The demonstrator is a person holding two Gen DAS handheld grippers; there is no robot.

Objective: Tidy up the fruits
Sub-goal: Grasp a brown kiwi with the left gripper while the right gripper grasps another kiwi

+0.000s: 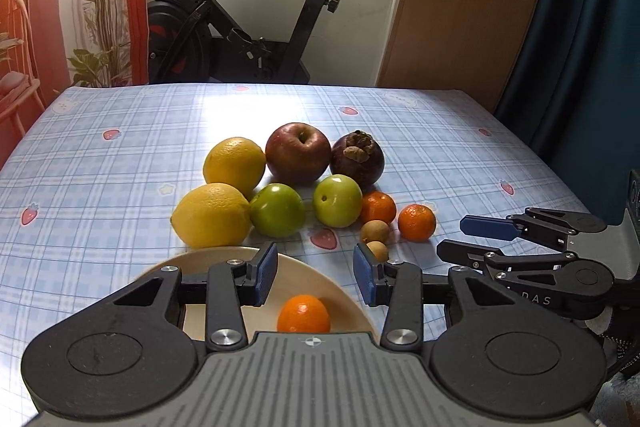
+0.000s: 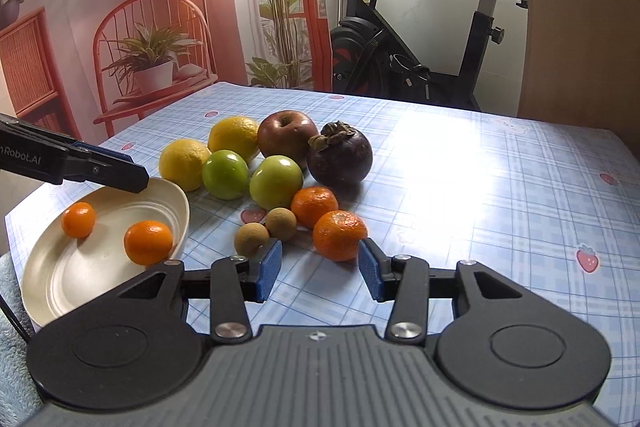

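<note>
My left gripper (image 1: 316, 259) hovers open over a cream plate (image 1: 320, 279) with nothing between its fingers. The plate (image 2: 60, 279) holds two mandarins (image 2: 79, 219) (image 2: 148, 242). Beyond it on the checked tablecloth lie two lemons (image 1: 234, 165), a red apple (image 1: 298, 153), a mangosteen (image 1: 357, 159), two green fruits (image 1: 277, 209), two more mandarins (image 1: 417, 222) and two small brown longans (image 1: 375, 231). My right gripper (image 2: 320, 255) is open and low over the cloth. The nearest mandarin (image 2: 340, 235) sits just ahead of its right fingertip, not between the pads.
The table (image 2: 500, 187) has bare cloth to the right of the fruit. An exercise bike (image 1: 240, 27) stands behind the far edge, beside a wooden panel (image 1: 460, 7) and a dark curtain (image 1: 580, 47). A pale towel (image 2: 12, 307) lies at the near left corner.
</note>
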